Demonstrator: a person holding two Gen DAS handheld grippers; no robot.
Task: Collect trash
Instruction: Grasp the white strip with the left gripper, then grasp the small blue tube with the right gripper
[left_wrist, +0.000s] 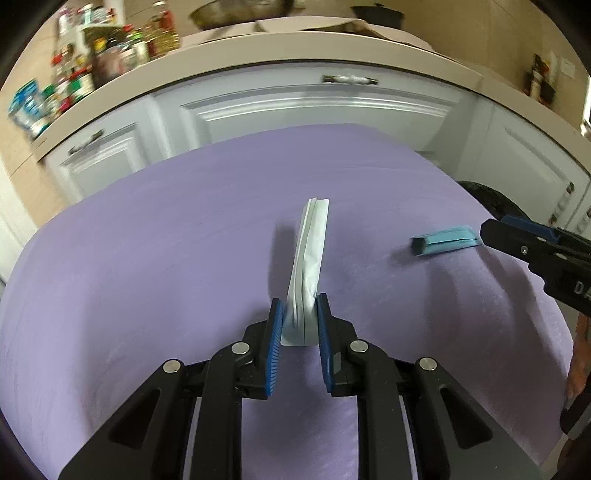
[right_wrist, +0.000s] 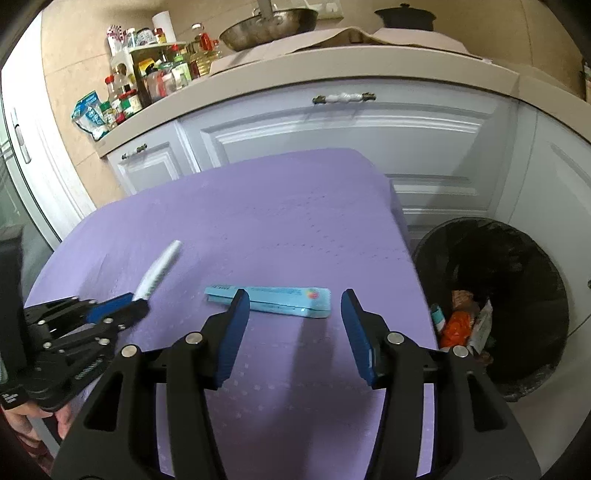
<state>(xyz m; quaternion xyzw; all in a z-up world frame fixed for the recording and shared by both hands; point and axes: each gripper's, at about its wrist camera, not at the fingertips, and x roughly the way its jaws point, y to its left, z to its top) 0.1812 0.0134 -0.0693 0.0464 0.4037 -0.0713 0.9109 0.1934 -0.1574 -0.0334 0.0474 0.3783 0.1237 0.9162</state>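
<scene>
On the purple table (right_wrist: 258, 221), to the left of the blue box (right_wrist: 273, 301), a white packet (left_wrist: 308, 258) is pinched at its near end by the left gripper (left_wrist: 299, 321), its jaws narrow. The right gripper (right_wrist: 291, 306) is held over the box with jaws apart and not touching it (opening slightly). Right of the box, past the table's edge, a black bin (right_wrist: 517, 258) holds wrappers.

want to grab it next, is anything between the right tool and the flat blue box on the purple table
Nothing visible. The flat light-blue cardboard box lies on the purple tablecloth just ahead of the open right tool, with only bare cloth between them.
</scene>
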